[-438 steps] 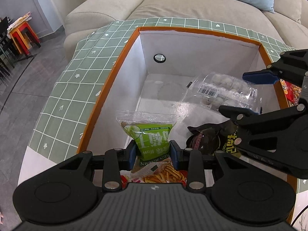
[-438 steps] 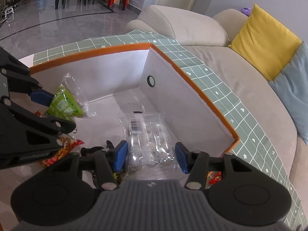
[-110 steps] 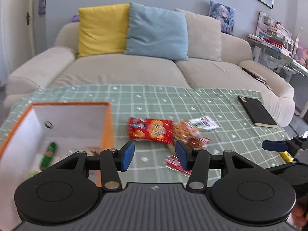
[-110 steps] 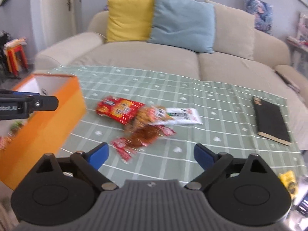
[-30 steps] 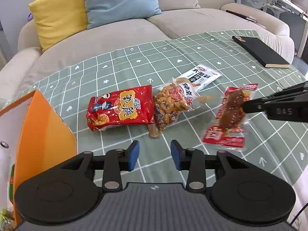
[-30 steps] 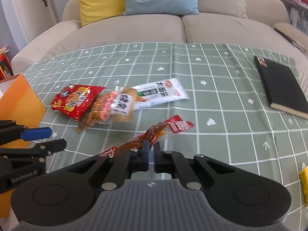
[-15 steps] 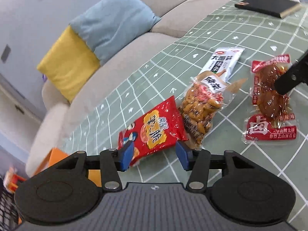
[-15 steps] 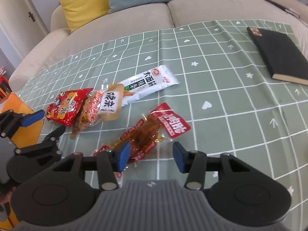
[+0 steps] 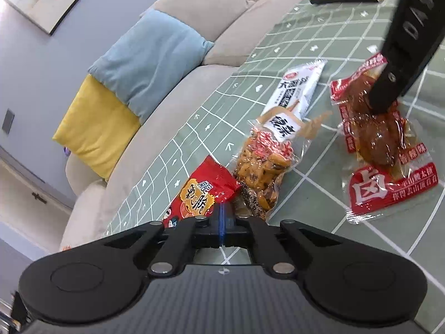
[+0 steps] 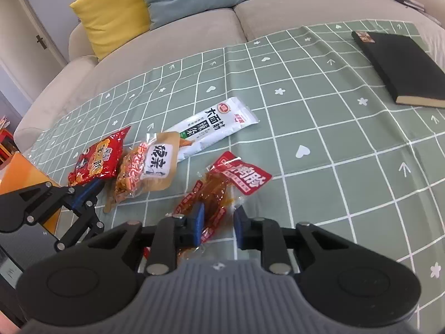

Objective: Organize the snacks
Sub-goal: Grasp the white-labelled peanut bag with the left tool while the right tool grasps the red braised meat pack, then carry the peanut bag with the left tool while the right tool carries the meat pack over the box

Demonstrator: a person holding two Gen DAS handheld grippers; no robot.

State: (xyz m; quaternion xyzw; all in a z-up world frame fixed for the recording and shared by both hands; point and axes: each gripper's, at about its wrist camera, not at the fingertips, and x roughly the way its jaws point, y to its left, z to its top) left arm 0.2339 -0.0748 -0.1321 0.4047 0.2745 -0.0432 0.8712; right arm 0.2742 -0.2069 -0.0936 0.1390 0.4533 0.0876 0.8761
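Green checked cloth [image 10: 319, 144] covered the table in front of a beige sofa [image 10: 292, 8], with four snack packets lying in a loose cluster on it; an orange box [image 10: 19, 172] showed at the left edge of the right wrist view, and a black book [image 10: 395, 66] lay well apart at the far right. Left gripper [image 9: 221, 217] had its jaws fully together, the blue pads meeting at the near corner of the red crisp packet [image 9: 201, 194] (whether the foil was actually pinched between them I could not tell, since the corner ran out of sight behind the fingers); the packet's long axis ran away from those fingers, up and to the left in that view. Right gripper [image 10: 218, 224] had just been narrowing, its jaws a small way apart and straddling the near end of the braised-meat packet [image 10: 219, 192]; the left pad touched the wrapper while the right pad stood clear. That packet lay lengthwise almost straight ahead of the right fingers, leaning a little to the right. Nut pouch [image 10: 147, 167] and white noodle-stick packet [image 10: 214, 125] lay between and beyond, nearer the left hand; I judged each hand nearest its own packet.
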